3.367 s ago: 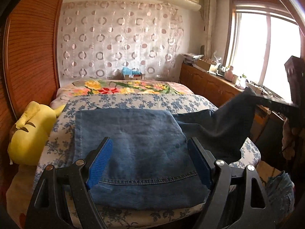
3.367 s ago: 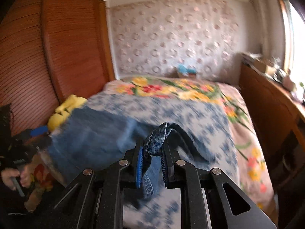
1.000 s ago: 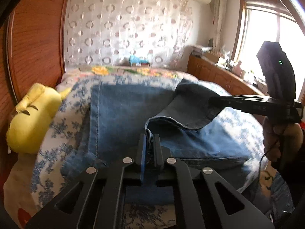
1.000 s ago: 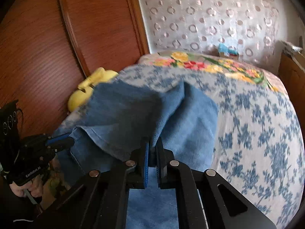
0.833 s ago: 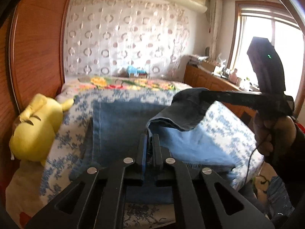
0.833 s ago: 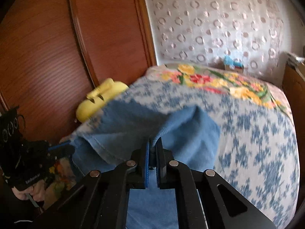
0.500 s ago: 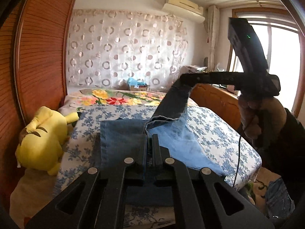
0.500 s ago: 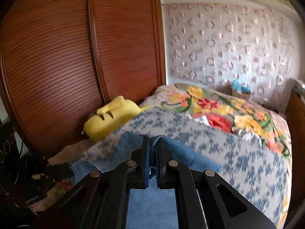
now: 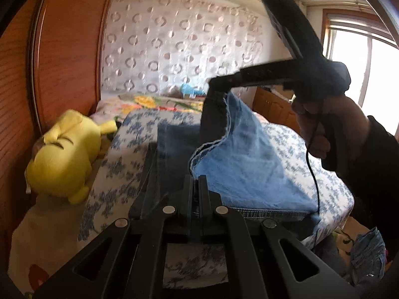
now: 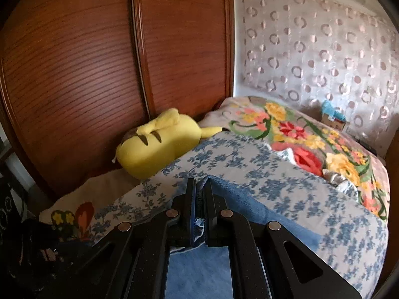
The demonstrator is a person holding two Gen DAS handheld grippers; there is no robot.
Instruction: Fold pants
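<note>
Right gripper (image 10: 198, 191) pinches jeans (image 9: 249, 164) edge aloft, apparently above left gripper (image 9: 196, 189).

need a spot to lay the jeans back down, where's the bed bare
Bare blue-flowered sheet lies between the lifted jeans and the bright floral blanket, and along the bed's window side. Crowded: the yellow plush fills the wardrobe side.

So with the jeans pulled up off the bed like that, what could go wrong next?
Each claw pinches only a thin edge of the jeans: the right claw holds its corner high, the left claw low, so denim could slip free. The part lying on the bed may drag and crease. The yellow plush toy lies close beside it.
</note>
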